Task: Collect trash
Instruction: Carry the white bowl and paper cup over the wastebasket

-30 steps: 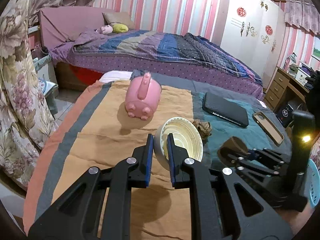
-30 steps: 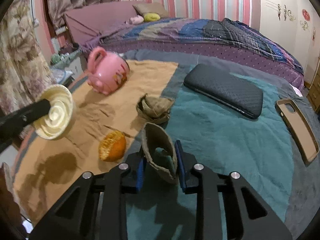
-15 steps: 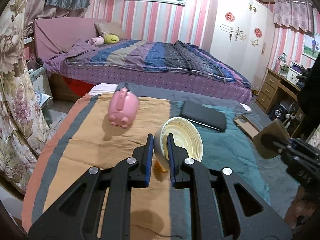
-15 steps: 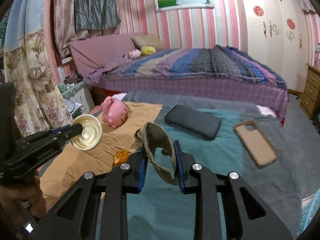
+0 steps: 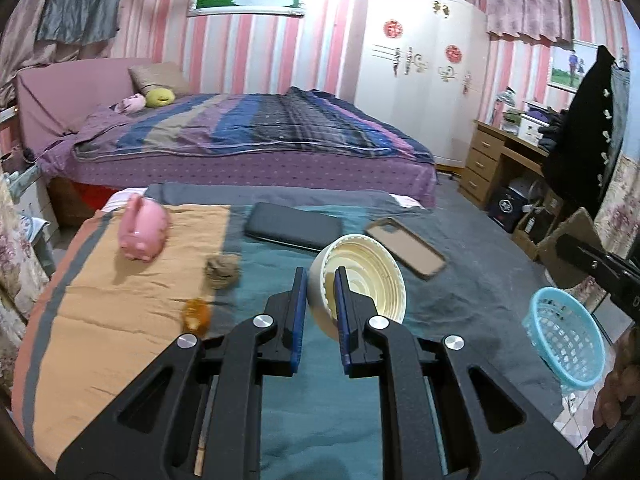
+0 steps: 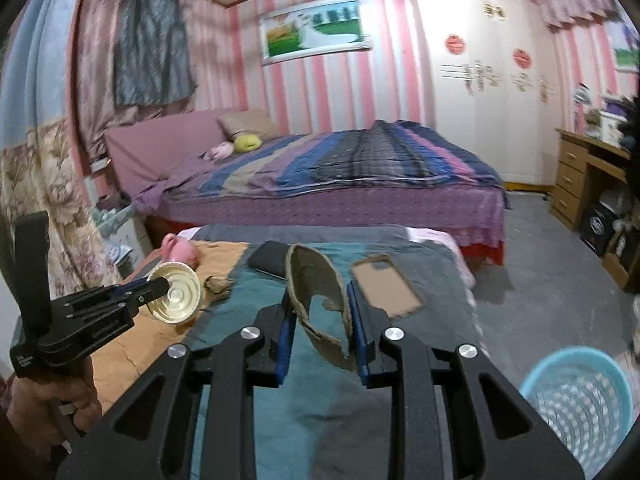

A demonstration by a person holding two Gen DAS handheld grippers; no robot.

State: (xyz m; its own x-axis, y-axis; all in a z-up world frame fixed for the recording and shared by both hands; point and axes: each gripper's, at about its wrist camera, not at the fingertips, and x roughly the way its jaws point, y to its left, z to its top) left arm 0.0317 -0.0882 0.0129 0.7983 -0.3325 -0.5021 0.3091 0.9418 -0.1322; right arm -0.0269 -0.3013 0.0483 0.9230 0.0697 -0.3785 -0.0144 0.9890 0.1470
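Observation:
My left gripper is shut on the rim of a cream plastic cup and holds it above the striped blanket; it also shows in the right wrist view. My right gripper is shut on a torn brown cardboard piece, raised above the blanket. A light blue mesh basket stands on the floor at lower right, also in the left wrist view. A crumpled brown wad and an orange peel lie on the blanket.
A pink piggy bank, a black case and a brown phone case lie on the blanket. A large bed stands behind. A wooden desk is at right.
Both grippers have risen and swung right with their loads. The blue basket has come into view at lower right in both views.

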